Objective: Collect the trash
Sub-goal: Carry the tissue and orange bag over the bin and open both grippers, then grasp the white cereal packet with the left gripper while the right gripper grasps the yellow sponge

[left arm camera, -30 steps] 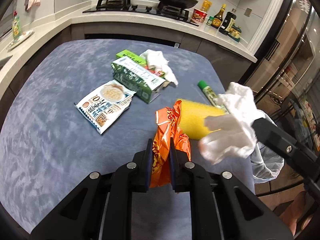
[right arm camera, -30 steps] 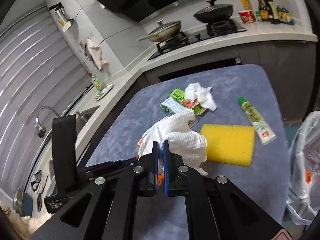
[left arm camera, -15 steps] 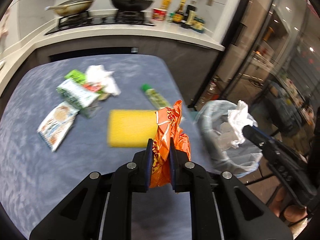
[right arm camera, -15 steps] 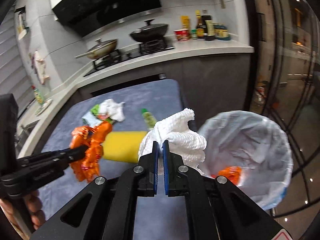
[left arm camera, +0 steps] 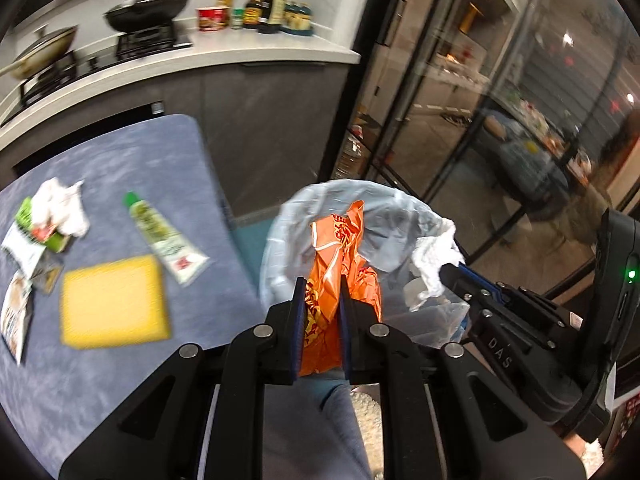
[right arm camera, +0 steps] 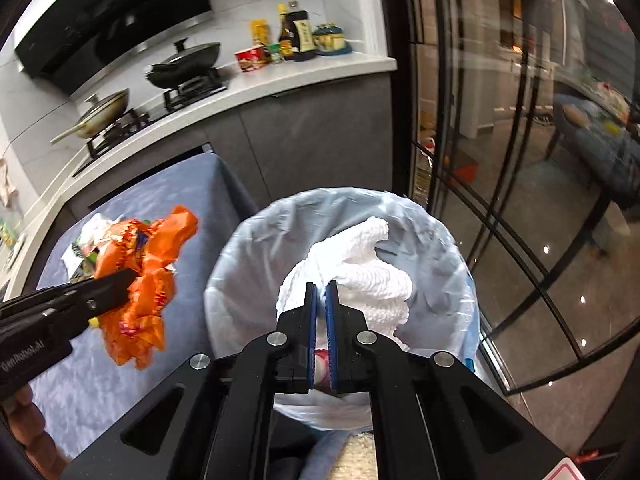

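Note:
My left gripper (left arm camera: 320,284) is shut on a crumpled orange wrapper (left arm camera: 340,252), held at the near rim of the bin lined with a pale plastic bag (left arm camera: 384,208). In the right wrist view the same orange wrapper (right arm camera: 140,276) hangs over the table edge, left of the bin (right arm camera: 248,264). My right gripper (right arm camera: 321,290) is shut on a wad of white paper towel (right arm camera: 360,268), held above the bin's opening. From the left wrist view the paper towel (left arm camera: 434,258) and right gripper (left arm camera: 452,270) sit over the bin's right side.
On the blue table (left arm camera: 120,152) lie a yellow sponge (left arm camera: 114,300), a green-capped tube (left arm camera: 164,236), a crumpled white tissue (left arm camera: 60,208) and food packets (left arm camera: 24,248). A counter with pans and bottles (left arm camera: 264,0) runs behind. Glass doors (right arm camera: 520,160) stand right of the bin.
Both grippers swung right from over the table to the bin, each keeping its load. The towel now hangs over the bin's opening and the wrapper at its rim.

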`<state>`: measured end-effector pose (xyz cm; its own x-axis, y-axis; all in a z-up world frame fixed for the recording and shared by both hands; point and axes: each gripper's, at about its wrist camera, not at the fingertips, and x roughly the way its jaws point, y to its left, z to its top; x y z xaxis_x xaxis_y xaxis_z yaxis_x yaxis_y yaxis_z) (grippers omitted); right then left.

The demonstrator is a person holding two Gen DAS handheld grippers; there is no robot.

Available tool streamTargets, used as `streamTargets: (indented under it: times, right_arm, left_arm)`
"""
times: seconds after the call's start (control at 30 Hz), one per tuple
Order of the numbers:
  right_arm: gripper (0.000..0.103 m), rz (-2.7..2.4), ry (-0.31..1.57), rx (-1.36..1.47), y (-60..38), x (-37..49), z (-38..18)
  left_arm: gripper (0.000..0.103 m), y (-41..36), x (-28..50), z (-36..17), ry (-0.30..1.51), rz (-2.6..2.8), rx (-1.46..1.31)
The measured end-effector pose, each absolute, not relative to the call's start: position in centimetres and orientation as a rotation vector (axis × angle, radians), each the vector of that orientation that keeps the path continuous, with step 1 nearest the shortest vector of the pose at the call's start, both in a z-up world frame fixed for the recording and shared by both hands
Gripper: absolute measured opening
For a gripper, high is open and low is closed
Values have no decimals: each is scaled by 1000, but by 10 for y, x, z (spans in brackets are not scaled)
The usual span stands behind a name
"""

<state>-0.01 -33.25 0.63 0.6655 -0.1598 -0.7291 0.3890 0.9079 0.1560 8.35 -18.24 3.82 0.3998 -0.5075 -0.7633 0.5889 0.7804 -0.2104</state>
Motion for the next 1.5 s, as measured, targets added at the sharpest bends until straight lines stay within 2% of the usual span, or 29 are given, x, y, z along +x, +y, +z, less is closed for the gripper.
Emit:
streamTargets:
  times: [0.23,0.33,0.4,0.43,0.47,0.5,0.53,0.6,1.13,1.5]
  right_arm:
    - [5,-331,810,343,-352,8,-8]
    - [9,-328,813,360,-358,13,-11]
    - [21,-328,813,365,-360,16,-13]
    - [35,-332,809,366,-361,16,-13]
    - [42,-339,802,368,-363,16,-12]
    - [42,-341,795,371,-364,16,-11]
    - [42,-341,793,371,-364,17,-11]
    - [42,-350,792,373,-366,17,-11]
    - [42,-339,776,372,-356,17,-3]
    - [43,-265,785,328,-314,26,3]
  left_arm:
    - [14,-223,92,22,945,-714,147]
    - [14,-234,98,16,961,-716,164]
    - [17,-238,100,12,961,-711,171]
    - [21,-239,100,11,958,-696,179]
    - [24,-239,100,10,957,-696,181]
    - [32,-240,101,9,960,-693,184]
    - [37,-241,101,8,958,-684,184]
    - [40,-242,102,7,958,-675,185]
    - [41,-227,108,11,965,-656,150]
    - [43,-169,108,16,975,-580,84]
